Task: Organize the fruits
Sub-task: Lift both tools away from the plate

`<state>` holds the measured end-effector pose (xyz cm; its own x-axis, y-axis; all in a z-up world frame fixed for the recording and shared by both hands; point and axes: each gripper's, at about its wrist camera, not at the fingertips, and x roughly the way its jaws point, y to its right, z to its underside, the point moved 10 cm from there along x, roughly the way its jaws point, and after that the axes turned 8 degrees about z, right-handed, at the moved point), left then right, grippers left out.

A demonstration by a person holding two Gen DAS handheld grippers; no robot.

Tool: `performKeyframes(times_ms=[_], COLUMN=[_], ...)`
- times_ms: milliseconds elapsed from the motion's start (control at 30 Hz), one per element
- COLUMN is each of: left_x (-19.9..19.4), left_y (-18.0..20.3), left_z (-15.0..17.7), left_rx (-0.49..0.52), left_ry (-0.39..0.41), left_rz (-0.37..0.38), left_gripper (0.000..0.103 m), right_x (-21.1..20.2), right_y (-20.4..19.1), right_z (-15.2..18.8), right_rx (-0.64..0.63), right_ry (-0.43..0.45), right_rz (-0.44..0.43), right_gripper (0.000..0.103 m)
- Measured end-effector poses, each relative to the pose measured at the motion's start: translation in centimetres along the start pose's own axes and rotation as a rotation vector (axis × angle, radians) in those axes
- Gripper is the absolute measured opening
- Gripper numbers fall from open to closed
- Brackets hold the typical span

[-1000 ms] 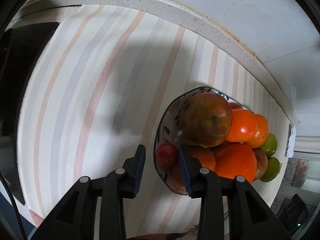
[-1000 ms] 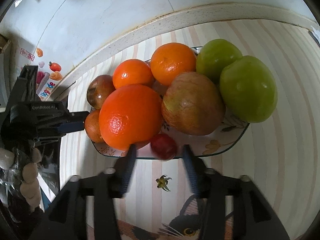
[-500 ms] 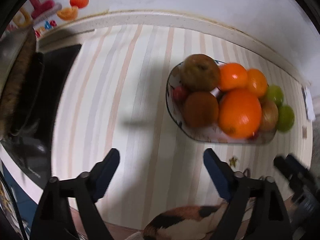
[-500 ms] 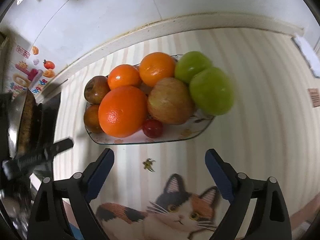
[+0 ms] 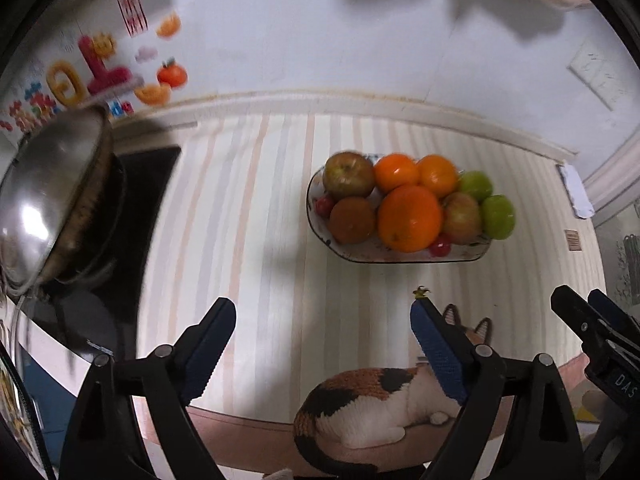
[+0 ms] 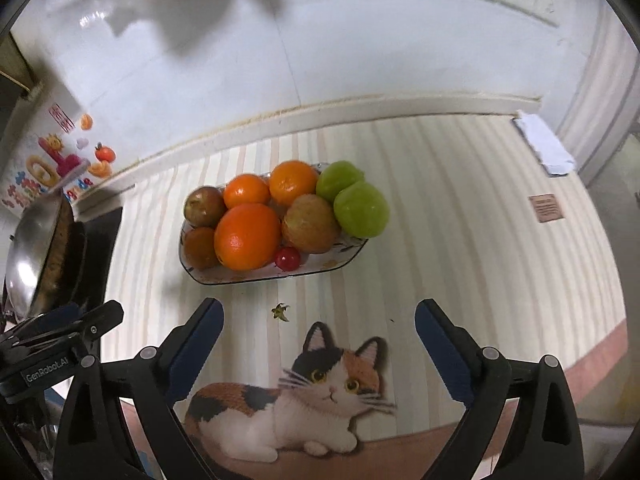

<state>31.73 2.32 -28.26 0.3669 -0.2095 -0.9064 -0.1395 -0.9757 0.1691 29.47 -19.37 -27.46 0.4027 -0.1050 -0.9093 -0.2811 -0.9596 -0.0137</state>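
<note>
Nearest the lens, the left gripper (image 5: 320, 344) hangs above the striped table (image 5: 248, 240) with its jaws spread wide and nothing between them. Same story for the right gripper (image 6: 318, 344): jaws apart, empty, poised over the cat picture (image 6: 296, 396) on the mat. Just beyond lies a small green stem scrap (image 6: 280, 312). Farther out sits the fruit plate (image 6: 256, 278), piled up: big orange (image 6: 247, 237), red cherry tomato (image 6: 287, 258), brownish apple (image 6: 311, 223), two green apples (image 6: 361, 209). Off left, a steel wok (image 5: 52, 196).
</note>
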Motion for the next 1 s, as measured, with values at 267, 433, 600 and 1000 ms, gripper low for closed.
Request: performKeyframes(times_ms=[267,433,600,1000], left_x=[-7.8,-11.9,-16.1,-24.3], left_y=[1.7,2.8,4.3,6.6], left_z=[2.3,4.8,7.9,14.8], left_rx=[0.012,0.005,-0.006,-0.007], left_ry=[0.122,0.19,0.255,0.342], left_rz=[-0.005,-0.017,-0.031,-0.056], left_gripper=[0.09,0.09,0.09,0.09], right_x=[-9.1,-14.5,-19.8,-30.6], right_y=[1.2,2.2,3.7,5.0], right_z=[1.8,3.7,6.3,12.3], right_rx=[-0.009,-0.041,-0.072,-0.142], right_ry=[0.114,0.181,0.25,0.351], right_rz=[0.012,0.013,-0.001,-0.048], right_gripper=[0.099,0.099,0.099,0.099])
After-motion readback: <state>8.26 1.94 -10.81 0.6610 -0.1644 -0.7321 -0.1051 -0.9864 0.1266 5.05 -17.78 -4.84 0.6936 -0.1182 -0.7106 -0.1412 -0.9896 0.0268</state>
